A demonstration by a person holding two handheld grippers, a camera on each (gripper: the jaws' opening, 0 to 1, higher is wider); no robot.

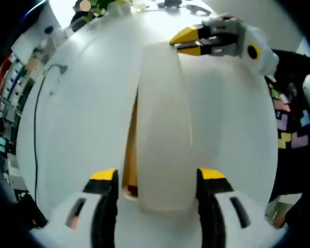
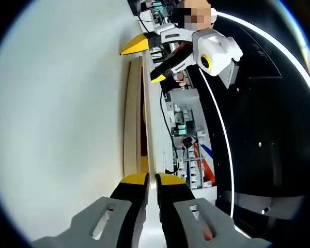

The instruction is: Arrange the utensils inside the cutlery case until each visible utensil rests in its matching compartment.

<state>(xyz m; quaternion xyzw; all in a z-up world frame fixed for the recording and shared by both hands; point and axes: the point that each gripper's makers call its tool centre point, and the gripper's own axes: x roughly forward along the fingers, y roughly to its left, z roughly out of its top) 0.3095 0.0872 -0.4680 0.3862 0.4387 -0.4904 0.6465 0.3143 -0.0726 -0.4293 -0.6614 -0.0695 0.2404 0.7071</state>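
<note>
A long cream cutlery case lid [image 1: 163,119] lies lengthwise on the white table [image 1: 82,119], raised a little along its left side. A yellow-wood base [image 1: 130,155] shows in the gap beneath it, with something red at the near corner. The utensils inside are hidden. My left gripper [image 1: 157,174] is open, its jaws standing either side of the case's near end. My right gripper [image 1: 185,43] pinches the lid's far end. In the right gripper view the case is edge-on: wooden base [image 2: 128,119], thin white lid edge [image 2: 149,129] held in my right gripper [image 2: 152,180], left gripper [image 2: 146,61] open beyond.
A black cable [image 1: 39,119] runs along the table's left part. Cluttered shelves [image 1: 10,103] stand past the table's left edge, and a person in dark clothes [image 1: 294,119] is at the right. Racks of equipment [image 2: 188,129] and a black panel [image 2: 263,129] lie past the table edge.
</note>
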